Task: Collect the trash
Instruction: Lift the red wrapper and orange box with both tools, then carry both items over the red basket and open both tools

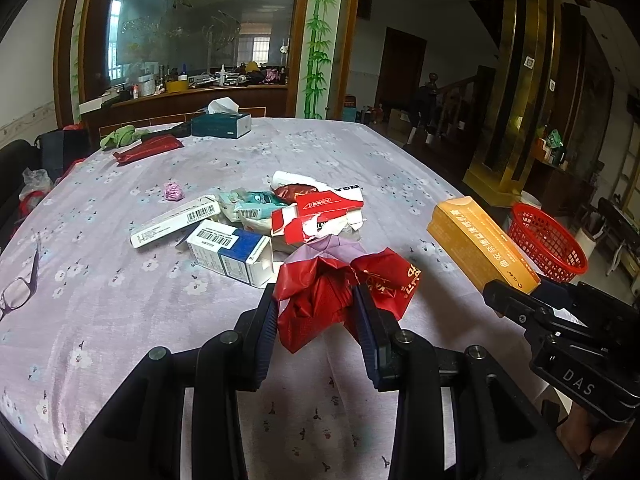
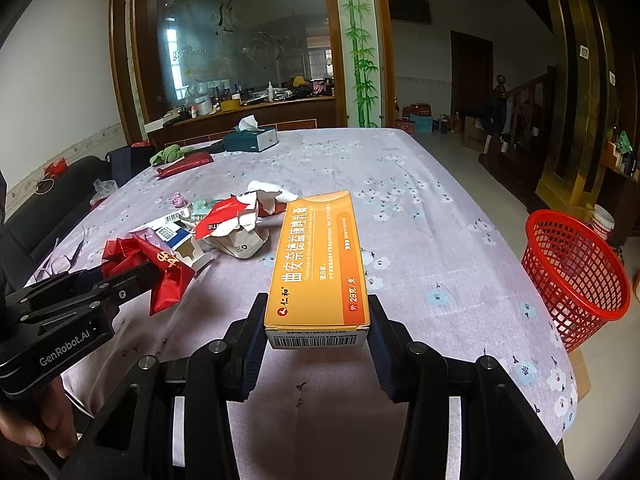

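Note:
My left gripper (image 1: 316,300) is shut on a crumpled red wrapper (image 1: 320,304), held just above the table's near side. In the right wrist view that same red wrapper (image 2: 160,268) shows at the left, in the left gripper (image 2: 146,276). My right gripper (image 2: 318,320) is shut on an orange medicine box (image 2: 320,264), lifted over the cloth. From the left wrist view the orange box (image 1: 480,244) hangs at the right, gripped at its near end by the right gripper (image 1: 516,292). A heap of torn boxes and wrappers (image 1: 272,220) lies mid-table.
A red mesh basket (image 2: 576,272) stands on the floor beyond the table's right edge. Glasses (image 1: 18,292) lie at the left edge. A tissue box (image 1: 222,124), a red packet (image 1: 150,148) and a green cloth (image 1: 120,136) sit at the far end. A hand (image 2: 36,432) holds the left gripper.

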Available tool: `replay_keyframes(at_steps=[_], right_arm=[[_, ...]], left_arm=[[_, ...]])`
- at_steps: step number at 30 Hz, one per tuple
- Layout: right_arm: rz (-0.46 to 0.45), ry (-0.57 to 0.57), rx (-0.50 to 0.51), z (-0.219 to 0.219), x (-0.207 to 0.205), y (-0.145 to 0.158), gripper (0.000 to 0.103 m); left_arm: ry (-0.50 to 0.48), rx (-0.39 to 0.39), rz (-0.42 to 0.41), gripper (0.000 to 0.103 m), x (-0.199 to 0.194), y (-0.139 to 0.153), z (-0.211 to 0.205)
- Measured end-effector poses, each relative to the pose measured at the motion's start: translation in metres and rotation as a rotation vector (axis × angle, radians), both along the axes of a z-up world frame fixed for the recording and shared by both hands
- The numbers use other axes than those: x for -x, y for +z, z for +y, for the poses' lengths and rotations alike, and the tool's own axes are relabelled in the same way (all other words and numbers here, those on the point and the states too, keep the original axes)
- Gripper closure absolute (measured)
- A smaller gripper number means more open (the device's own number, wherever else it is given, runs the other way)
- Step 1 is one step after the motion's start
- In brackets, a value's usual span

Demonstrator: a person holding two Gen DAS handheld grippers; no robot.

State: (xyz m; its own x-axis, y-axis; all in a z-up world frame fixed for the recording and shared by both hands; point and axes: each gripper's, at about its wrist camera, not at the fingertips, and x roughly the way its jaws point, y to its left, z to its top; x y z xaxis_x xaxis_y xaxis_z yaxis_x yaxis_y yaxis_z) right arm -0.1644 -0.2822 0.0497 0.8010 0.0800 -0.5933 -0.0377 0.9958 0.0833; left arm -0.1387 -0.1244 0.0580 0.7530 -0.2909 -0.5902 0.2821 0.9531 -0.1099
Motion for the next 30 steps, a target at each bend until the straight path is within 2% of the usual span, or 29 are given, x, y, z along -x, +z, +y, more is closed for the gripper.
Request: replay_keyframes(at_steps=[13, 21, 30], right_arm=[[0.026, -0.012, -0.05, -0.012, -0.001, -0.003, 0.053], [0.022, -0.037, -0.075, -0.023, 0.001, 0.0, 0.053], [0.008, -0.124, -0.141, -0.068, 0.004, 0.015, 0.053]], left_arm=[[-0.014, -0.001, 0.018, 0.069, -0.006, 0.004, -0.005], [-0.055, 0.015, 0.047, 0.069, -0.013, 0.007, -0.016], [-0.132, 0.026, 0.077, 0.069, -0.02, 0.018, -0.044]])
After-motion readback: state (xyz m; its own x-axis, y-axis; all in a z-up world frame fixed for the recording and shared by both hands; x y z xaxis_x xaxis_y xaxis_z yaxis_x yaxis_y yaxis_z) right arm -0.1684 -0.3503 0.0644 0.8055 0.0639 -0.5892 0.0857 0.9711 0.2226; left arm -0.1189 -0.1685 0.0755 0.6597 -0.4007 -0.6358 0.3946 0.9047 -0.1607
